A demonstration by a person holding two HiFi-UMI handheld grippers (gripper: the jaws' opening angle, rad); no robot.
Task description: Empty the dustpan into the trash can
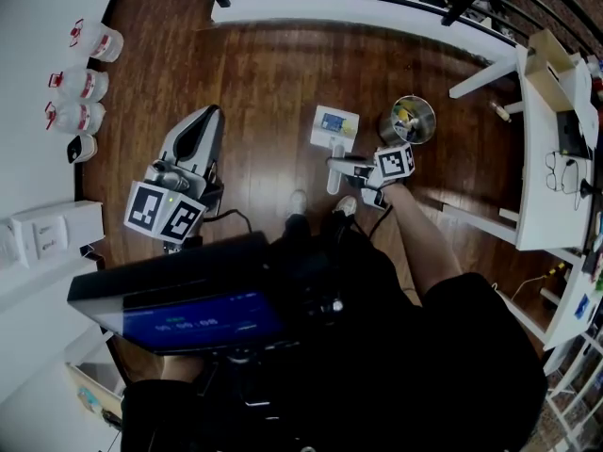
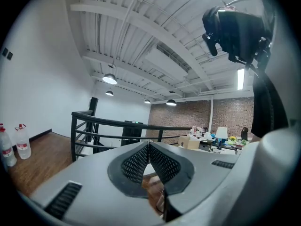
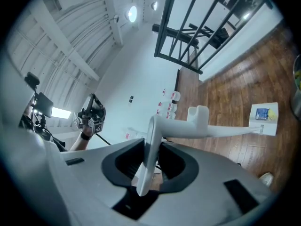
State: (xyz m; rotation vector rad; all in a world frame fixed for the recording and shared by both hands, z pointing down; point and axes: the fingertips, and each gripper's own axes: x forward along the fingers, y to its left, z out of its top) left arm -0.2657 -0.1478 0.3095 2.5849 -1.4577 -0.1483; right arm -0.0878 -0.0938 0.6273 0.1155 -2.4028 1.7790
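Wood floor (image 1: 264, 83) underfoot. My right claw (image 3: 149, 166) clamps the dustpan (image 3: 207, 128) handle; left claw (image 2: 149, 149) closed, empty. Next, likely: carry right over trash can (image 1: 412, 121), tip.

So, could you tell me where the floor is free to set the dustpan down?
Bare wood floor lies between the bottles on the left and the dustpan, and beyond it up to the white ledge. It is crowded on the right, around the trash can and the table legs.

Head view steeply downward; gripper views close along jaws; wooden floor (image 1: 273, 92) common.
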